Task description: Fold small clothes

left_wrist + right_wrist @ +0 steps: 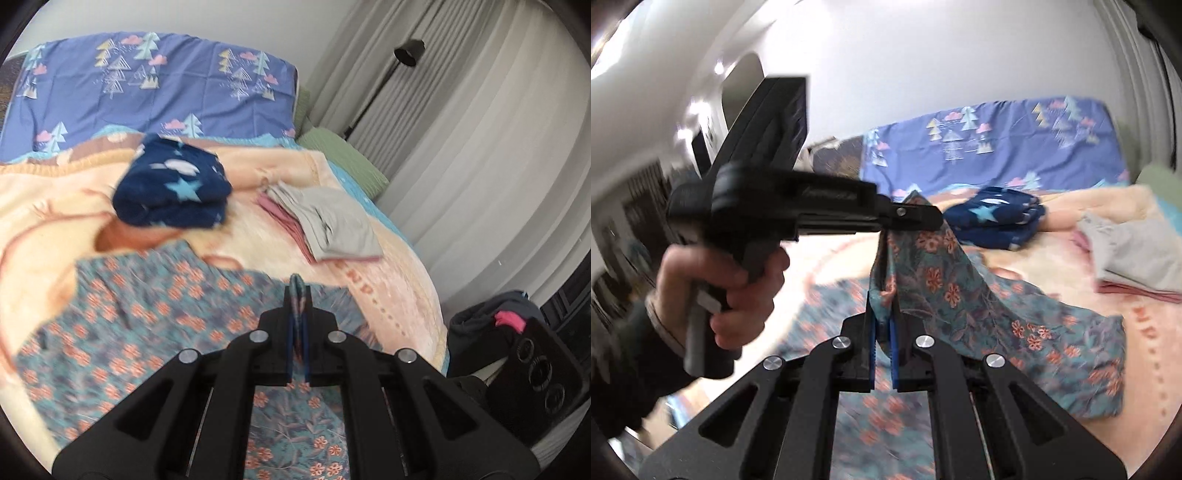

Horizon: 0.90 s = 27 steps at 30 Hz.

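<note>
A teal garment with orange flowers lies partly spread on the peach blanket. My left gripper is shut on an edge of it; the cloth stands pinched between the fingers. In the right wrist view the left gripper holds a corner of the floral garment lifted above the bed, the cloth draping down. My right gripper is shut on another edge of the same garment just below.
A folded navy star-print garment and a folded grey piece over a pink one lie further back on the blanket. A blue tree-print pillow, white curtains, a black lamp and dark bags surround the bed.
</note>
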Available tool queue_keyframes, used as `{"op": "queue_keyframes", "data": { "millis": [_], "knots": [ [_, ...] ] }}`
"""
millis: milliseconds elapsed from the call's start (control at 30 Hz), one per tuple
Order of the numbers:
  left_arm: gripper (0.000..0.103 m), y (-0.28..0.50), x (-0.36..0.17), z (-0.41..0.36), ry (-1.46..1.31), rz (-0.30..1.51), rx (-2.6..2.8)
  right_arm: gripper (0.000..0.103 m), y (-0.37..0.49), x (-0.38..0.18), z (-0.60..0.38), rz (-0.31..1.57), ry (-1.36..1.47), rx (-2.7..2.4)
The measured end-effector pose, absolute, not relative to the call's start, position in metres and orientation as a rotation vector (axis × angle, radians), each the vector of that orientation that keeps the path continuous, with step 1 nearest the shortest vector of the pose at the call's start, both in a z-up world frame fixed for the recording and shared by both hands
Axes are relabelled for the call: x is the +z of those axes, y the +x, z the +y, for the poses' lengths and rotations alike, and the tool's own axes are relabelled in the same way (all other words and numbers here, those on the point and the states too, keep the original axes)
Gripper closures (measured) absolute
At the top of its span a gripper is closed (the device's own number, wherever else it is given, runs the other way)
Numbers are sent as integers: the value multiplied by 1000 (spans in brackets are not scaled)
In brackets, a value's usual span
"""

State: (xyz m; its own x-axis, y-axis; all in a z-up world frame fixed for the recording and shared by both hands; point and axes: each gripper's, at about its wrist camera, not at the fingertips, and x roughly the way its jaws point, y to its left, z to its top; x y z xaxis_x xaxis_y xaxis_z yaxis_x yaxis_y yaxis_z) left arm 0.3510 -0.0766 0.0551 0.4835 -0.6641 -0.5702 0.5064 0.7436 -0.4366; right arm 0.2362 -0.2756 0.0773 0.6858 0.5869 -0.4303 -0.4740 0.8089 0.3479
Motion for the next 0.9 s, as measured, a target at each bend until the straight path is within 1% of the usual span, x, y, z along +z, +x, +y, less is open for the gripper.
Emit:
{"op": "queue_keyframes", "data": {
  "millis": [267, 467, 600, 667, 900],
  "knots": [
    [100, 371, 105, -43, -236, 744, -707, 97, 277, 122, -252, 571, 305, 716],
    [100, 381, 110, 1, -266, 745, -678, 97, 304, 125, -219, 616, 387, 811],
    [100, 386, 93, 40, -294, 763, -648, 97, 316, 109, -181, 665, 398, 856],
    [100, 388, 77, 56, -300, 785, -627, 97, 319, 91, -160, 703, 405, 881],
    [100, 389, 1, 114, -345, 887, -554, 97, 334, 25, -99, 861, 425, 929]
  ]
}}
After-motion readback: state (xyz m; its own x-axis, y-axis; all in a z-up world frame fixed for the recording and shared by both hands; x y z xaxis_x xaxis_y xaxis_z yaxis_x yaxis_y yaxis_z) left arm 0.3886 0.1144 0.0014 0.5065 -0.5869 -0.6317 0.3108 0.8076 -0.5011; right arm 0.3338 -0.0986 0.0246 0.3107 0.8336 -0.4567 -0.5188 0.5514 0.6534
